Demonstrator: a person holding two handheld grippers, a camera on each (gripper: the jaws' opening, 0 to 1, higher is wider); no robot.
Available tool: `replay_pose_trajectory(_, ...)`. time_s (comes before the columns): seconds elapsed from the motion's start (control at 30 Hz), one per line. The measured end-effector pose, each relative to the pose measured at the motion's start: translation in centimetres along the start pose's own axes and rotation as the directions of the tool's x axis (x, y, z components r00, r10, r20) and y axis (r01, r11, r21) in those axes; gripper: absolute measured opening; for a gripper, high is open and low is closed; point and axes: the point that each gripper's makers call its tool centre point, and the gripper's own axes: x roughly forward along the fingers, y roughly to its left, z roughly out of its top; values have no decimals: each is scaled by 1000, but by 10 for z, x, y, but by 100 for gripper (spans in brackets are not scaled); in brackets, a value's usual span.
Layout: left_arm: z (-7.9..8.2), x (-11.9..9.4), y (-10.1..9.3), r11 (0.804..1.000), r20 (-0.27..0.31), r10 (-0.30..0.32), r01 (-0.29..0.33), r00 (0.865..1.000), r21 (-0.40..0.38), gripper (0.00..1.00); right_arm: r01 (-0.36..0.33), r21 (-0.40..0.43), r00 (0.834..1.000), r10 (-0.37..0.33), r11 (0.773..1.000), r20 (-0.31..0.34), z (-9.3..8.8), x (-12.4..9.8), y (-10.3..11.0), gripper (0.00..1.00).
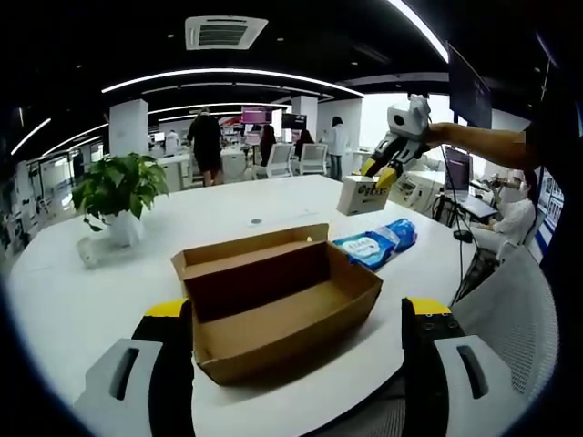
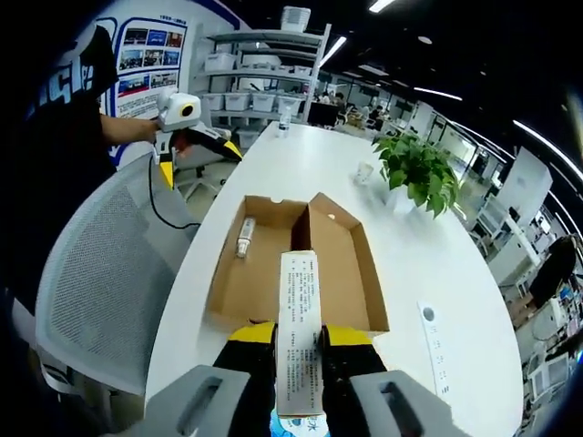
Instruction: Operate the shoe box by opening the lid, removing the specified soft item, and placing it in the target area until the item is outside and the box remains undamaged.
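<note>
Here, the right gripper (image 2: 299,360) pinches a small white paper box (image 2: 300,350) over the open brown cardboard shoe box (image 2: 301,273) on the big white table (image 2: 437,264) in an office; the left gripper (image 1: 296,341) is spread wide.

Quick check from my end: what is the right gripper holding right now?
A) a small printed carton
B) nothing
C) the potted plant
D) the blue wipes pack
A: the right gripper is shut on the small printed carton, lifted above the table; the blue wipes pack lies beside the open shoe box.
</note>
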Motion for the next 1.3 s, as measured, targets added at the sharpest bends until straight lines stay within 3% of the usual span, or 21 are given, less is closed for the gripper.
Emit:
replay_pose_trajectory(0.2, -2, 0, 3, 1000, -6, 9, -9, 1000, -8, 99, 14, -1, 1000, -14, 1000, -19, -14, -9, -8, 14)
replay_pose_trajectory(0.6, -5, 1, 6, 1000, -23, 18, -18, 1000, -11, 99, 42, -3, 995, -42, 999, -93, -57, -25, -27, 14)
replay_pose_trajectory(1.3, -9, -2, 16, 999, -34, 35, -36, 999, -5, 99, 80, 9, 971, -76, 997, -227, -125, -51, -46, 14)
